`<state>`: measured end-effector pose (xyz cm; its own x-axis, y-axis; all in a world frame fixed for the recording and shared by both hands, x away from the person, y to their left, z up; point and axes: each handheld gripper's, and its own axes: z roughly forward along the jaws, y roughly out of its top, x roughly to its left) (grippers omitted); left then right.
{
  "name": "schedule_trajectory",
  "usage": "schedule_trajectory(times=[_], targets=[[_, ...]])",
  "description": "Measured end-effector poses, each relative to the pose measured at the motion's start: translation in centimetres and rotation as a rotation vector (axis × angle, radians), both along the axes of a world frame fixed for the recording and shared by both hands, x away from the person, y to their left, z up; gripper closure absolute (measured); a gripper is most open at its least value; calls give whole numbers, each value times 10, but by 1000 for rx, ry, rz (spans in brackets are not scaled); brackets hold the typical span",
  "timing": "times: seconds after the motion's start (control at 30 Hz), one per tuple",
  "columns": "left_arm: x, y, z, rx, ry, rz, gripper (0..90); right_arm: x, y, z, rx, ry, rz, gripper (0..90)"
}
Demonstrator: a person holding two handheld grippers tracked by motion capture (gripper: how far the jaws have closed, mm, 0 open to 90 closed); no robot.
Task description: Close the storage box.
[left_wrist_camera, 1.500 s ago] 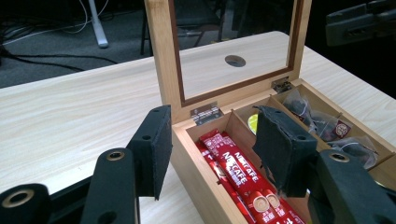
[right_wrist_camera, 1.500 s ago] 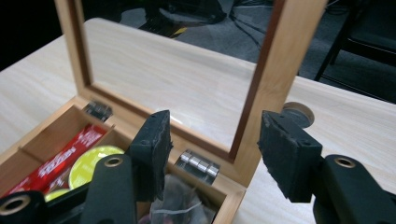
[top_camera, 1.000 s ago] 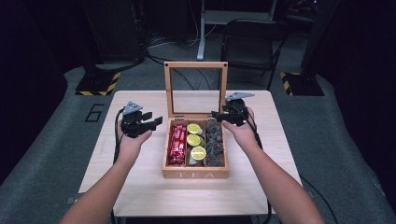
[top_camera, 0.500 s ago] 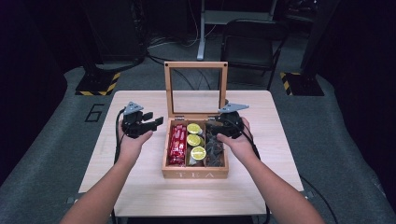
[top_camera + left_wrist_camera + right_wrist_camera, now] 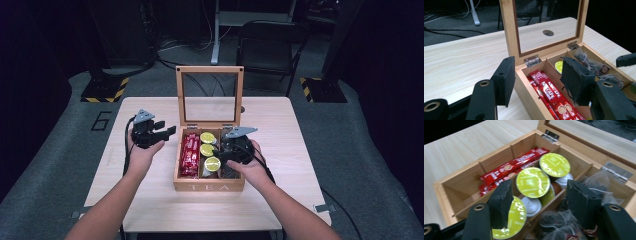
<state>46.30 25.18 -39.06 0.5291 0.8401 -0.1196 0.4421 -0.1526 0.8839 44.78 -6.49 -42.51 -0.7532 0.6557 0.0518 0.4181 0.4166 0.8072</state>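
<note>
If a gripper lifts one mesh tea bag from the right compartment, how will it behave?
The tea bags look like thin mesh, so probably soft, light and crushable. Thin strings run between them, so neighbours may lift too. The right gripper stands open above them.

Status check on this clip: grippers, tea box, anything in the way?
Left gripper open, beside the tea box. Right gripper open, low over the pods and tea bags. Lid upright. Nothing blocking.

Both forearms enter from the bottom of the high view. The left gripper sits left of centre, jaws apart; the right gripper, at centre, seems tilted downward, jaws apart.
</note>
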Motion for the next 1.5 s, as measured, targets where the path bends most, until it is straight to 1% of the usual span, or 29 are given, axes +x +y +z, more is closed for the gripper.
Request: schedule_trajectory(times=[0.07, 0.1, 0.13, 0.17, 0.23, 0.33, 0.37, 0.43, 0.53, 0.57, 0.6, 0.63, 0.67, 0.7, 0.73, 0.87, 1.0, 1.07, 1.1, 1.13, 1.2, 1.27, 1.3, 1.4, 1.43, 1.47, 1.5], targets=[[0, 0, 0, -3, 1, 2, 445, -1, 0, 0, 1, -3, 7, 368], [0, 0, 0, -14, 0, 6, 441, -2, 1, -1, -1, -7, 15, 356], [0, 0, 0, -13, 0, 5, 438, -3, 2, -2, -4, -4, 25, 342], [-1, 0, 0, -13, 0, 4, 436, -4, 3, -3, -2, 10, 27, 336], [-2, -1, 1, -9, -1, -2, 432, -5, 4, -5, -13, 3, 44, 329], [-2, -1, 0, -10, 1, 1, 429, -8, 6, -8, -18, 14, 53, 308], [-1, -2, 0, -4, 5, -2, 429, -10, 9, -9, -34, 13, 71, 291], [-1, -2, 0, -1, 6, -5, 429, -11, 10, -9, -38, 15, 72, 283], [-2, -5, 1, 8, 8, -16, 429, -14, 15, -11, -58, 14, 102, 260], [-2, -5, 1, 6, 8, -16, 429, -15, 17, -12, -59, 14, 106, 254], [-1, -5, 2, 13, 2, -20, 429, -17, 20, -13, -73, 21, 117, 246], [-1, -5, 2, 13, 2, -20, 429, -17, 20, -13, -73, 21, 117, 246], [0, -5, 1, 1, 6, -12, 429, -17, 22, -14, -77, 21, 118, 246], [1, -4, 1, 2, 8, -13, 428, -18, 23, -15, -86, 20, 129, 245], [1, -3, 0, -1, 11, -2, 429, -18, 26, -17, -96, 22, 134, 229], [1, -1, 0, -14, 9, 9, 428, -19, 29, -19, -113, 19, 134, 220], [0, -3, 0, -6, 11, -2, 428, -18, 30, -20, -122, 18, 130, 221], [0, -5, 0, -5, 12, -6, 428, -18, 30, -21, -131, 30, 128, 227], [0, -5, 0, -4, 11, -9, 428, -17, 30, -22, -124, 30, 127, 236], [0, -6, -1, -4, 7, -10, 428, -18, 29, -22, -125, 40, 125, 245], [-1, -7, -1, -8, 8, -8, 428, -16, 28, -23, -125, 34, 132, 260], [0, -6, -1, -5, 9, -8, 428, -16, 28, -25, -129, 46, 125, 275], [0, -6, -1, -8, 9, -8, 428, -15, 27, -25, -132, 51, 131, 282], [0, -5, -1, -6, 11, -6, 428, -15, 26, -25, -128, 58, 133, 335], [0, -5, -1, -7, 7, -4, 428, -15, 26, -25, -127, 53, 134, 363], [0, -4, -1, -7, 8, -3, 428, -16, 25, -24, -133, 56, 154, 364], [-1, -4, 0, -5, 10, -3, 428, -16, 25, -24, -133, 56, 154, 364]])
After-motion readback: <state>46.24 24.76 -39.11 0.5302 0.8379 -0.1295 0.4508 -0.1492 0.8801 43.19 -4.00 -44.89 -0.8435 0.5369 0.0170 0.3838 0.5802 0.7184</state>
